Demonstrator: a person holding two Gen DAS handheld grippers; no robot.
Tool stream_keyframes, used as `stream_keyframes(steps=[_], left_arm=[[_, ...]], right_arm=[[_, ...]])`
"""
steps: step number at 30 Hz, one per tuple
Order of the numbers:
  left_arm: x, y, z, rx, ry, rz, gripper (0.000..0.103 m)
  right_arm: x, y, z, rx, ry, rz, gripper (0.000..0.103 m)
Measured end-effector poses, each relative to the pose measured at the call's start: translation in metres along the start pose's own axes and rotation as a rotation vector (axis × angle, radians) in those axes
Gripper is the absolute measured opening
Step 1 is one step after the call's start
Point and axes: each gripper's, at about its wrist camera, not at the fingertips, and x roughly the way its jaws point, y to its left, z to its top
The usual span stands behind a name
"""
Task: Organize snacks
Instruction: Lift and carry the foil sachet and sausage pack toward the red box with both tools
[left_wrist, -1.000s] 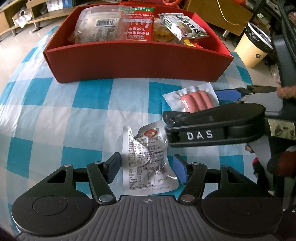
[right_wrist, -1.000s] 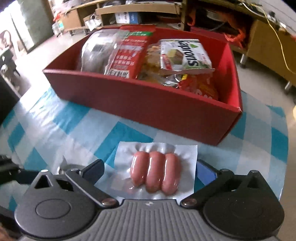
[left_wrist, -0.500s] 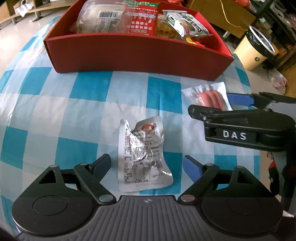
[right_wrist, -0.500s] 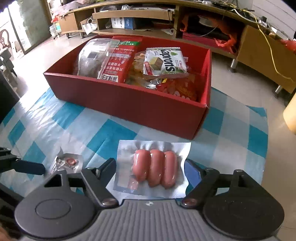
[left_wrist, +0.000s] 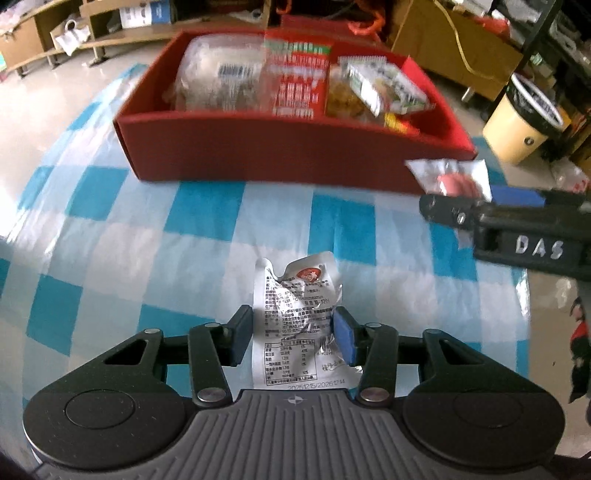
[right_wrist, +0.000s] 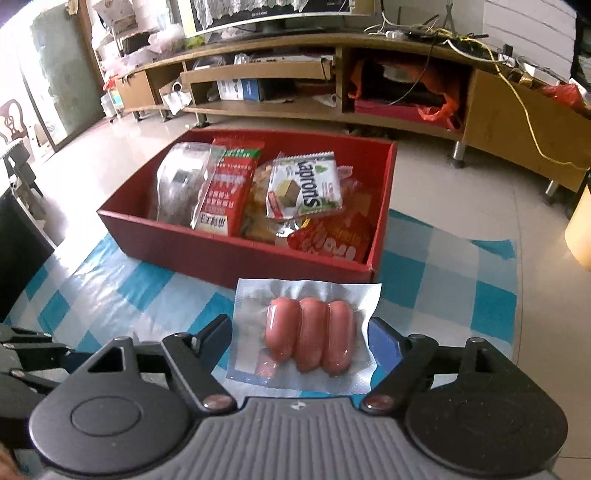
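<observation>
My left gripper (left_wrist: 293, 332) is shut on a crumpled silver snack pouch (left_wrist: 301, 317) and holds it over the blue checked cloth (left_wrist: 147, 258). My right gripper (right_wrist: 301, 334) is shut on a clear vacuum pack of three pink sausages (right_wrist: 308, 338), lifted above the cloth; the pack also shows in the left wrist view (left_wrist: 456, 179). The red box (right_wrist: 236, 254) holds several snack packs and stands beyond both grippers; it also shows in the left wrist view (left_wrist: 295, 155).
A green and white wafer pack (right_wrist: 304, 188) lies on top in the box. A cream bin (left_wrist: 521, 125) stands on the floor to the right. A low wooden TV stand (right_wrist: 332, 81) runs along the back. The table edge drops off at the right.
My left gripper has closed on the silver pouch and pulled back from the box. My right gripper has risen and drawn back with the sausage pack, which is now off the cloth.
</observation>
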Motion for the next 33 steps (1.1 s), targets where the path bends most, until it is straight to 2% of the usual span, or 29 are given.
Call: stream_keyframes(steps=[7,33], left_arm=[[-0.022,0.005,0.012,-0.021,-0.057,-0.026,0.055],[-0.044,0.002,0.030,0.007,-0.168,0.020,0.055]], right_arm=[[-0.008,0.002,0.005,0.007,-0.034,0.018,0.079],[-0.017,0.006,0.017,0.021,-0.094,0.037,0.079]])
